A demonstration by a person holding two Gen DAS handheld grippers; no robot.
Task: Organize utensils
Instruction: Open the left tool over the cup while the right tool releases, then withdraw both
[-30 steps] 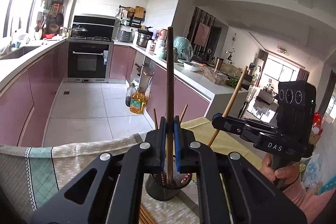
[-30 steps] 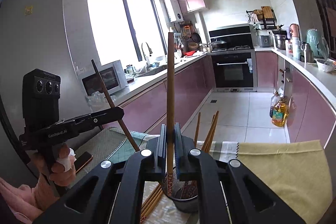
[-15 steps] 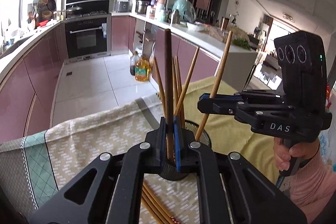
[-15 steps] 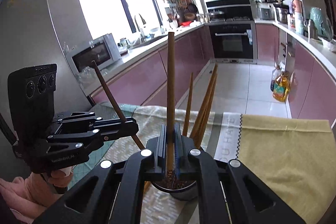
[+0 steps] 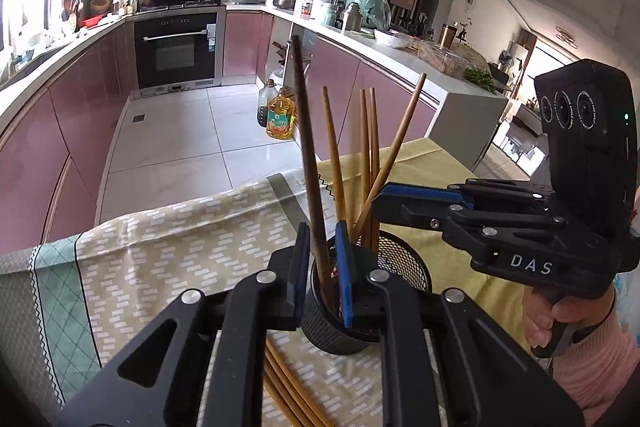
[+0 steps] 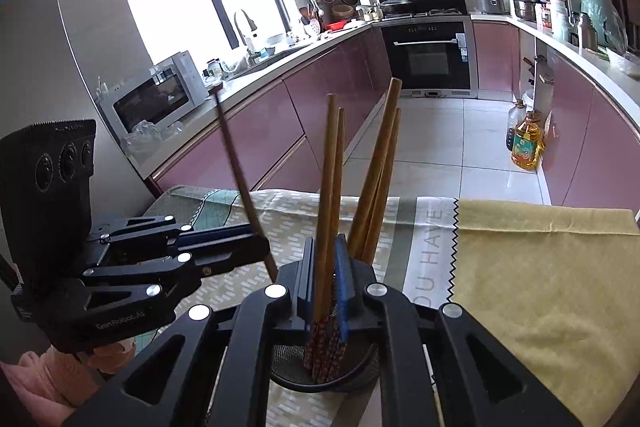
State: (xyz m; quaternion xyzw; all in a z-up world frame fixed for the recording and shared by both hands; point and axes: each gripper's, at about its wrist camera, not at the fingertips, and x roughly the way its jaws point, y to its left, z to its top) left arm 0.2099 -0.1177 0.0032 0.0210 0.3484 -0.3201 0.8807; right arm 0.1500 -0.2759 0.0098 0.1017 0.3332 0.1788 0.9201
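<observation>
Two black two-finger grippers meet over the round black wire-mesh holder (image 5: 404,269), which stands on the beige patterned cloth (image 5: 180,247). Your left gripper (image 5: 323,269) has its blue-padded jaws opening around a dark brown wooden chopstick (image 5: 306,147); the stick now leans loose between them, its tip down in the holder. Your right gripper (image 6: 325,285) is opening likewise, a lighter wooden chopstick (image 6: 330,163) standing slack between its pads. More chopsticks (image 5: 280,387) lie flat on the cloth.

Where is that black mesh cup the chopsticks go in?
In the left wrist view the black mesh cup stands low and centre on the patterned cloth, just beyond the left tool, with loose chopsticks lying beside it.
</observation>
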